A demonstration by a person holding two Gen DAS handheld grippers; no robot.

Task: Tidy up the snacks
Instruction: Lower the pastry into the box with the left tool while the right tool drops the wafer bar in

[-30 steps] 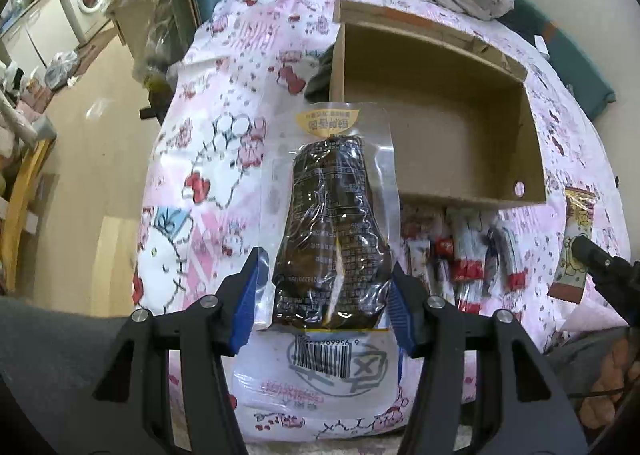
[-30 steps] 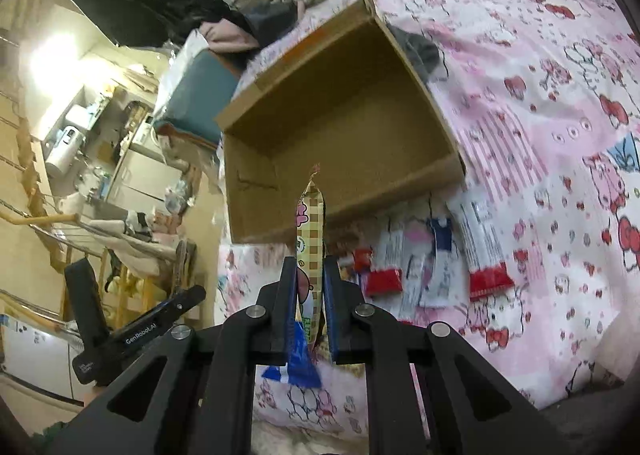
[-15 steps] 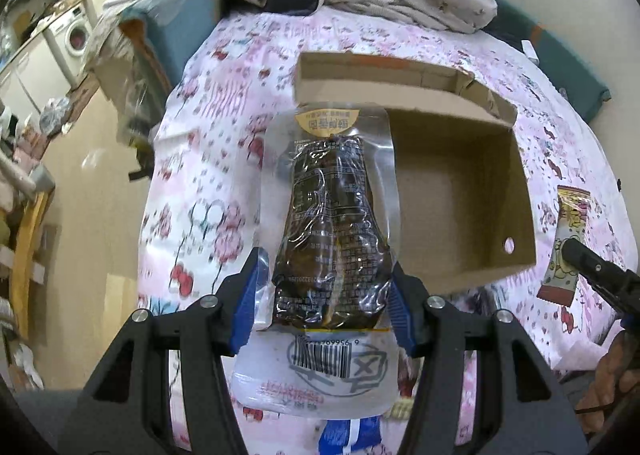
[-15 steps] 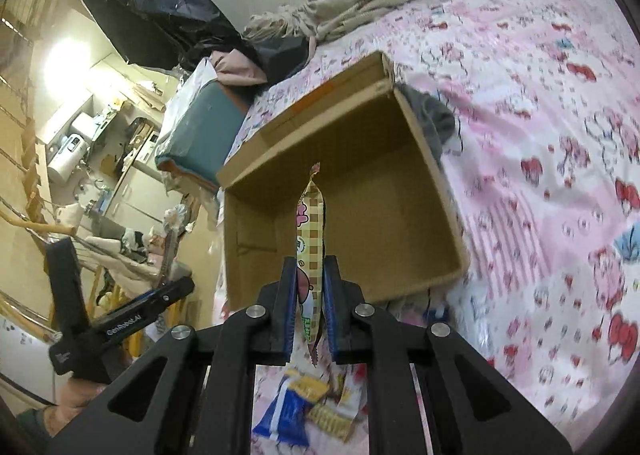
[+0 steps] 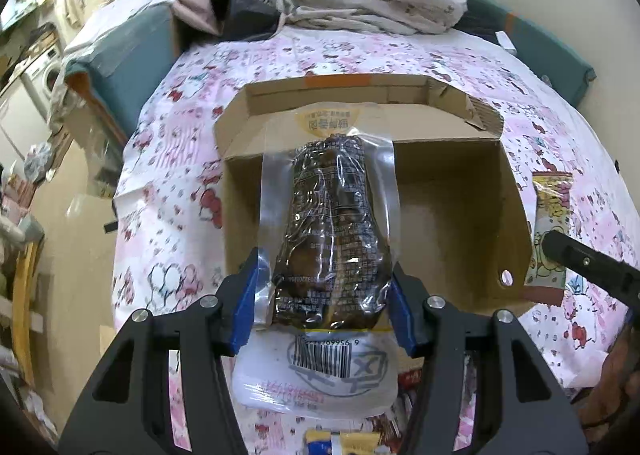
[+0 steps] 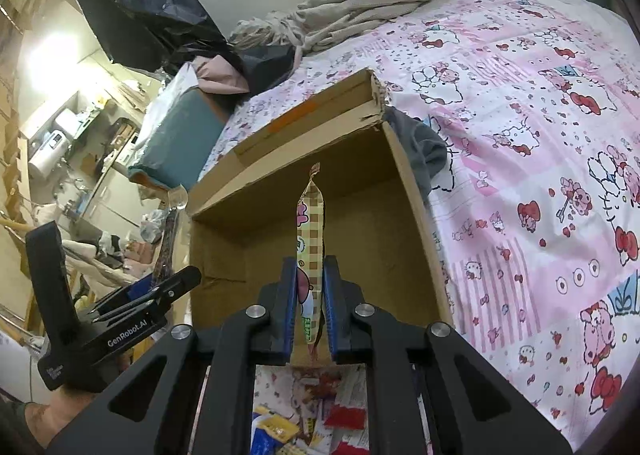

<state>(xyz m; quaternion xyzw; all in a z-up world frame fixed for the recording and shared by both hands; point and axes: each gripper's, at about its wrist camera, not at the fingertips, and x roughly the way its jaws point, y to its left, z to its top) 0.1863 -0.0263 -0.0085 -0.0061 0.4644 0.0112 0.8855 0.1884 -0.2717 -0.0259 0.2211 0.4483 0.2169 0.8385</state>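
Observation:
My left gripper (image 5: 324, 295) is shut on a clear vacuum pouch of dark brown food (image 5: 332, 239) and holds it above the near left part of an open cardboard box (image 5: 452, 223). My right gripper (image 6: 310, 295) is shut on a thin yellow checked snack packet (image 6: 310, 223), held upright on edge over the same box (image 6: 360, 239). That packet (image 5: 550, 215) and the right gripper's tip show at the right of the left wrist view. The left gripper's body shows at the lower left of the right wrist view. The box looks empty.
The box sits on a bed with a pink cartoon-print sheet (image 6: 540, 135). Several loose snack packets (image 6: 312, 427) lie on the sheet in front of the box. A rumpled blanket (image 5: 360, 3) and a teal cushion (image 5: 120, 55) lie beyond the box. A dark cloth (image 6: 424, 151) lies beside the box.
Both grippers have moved forward with their packets, from over the loose snacks in front of the box to over the box's inside.

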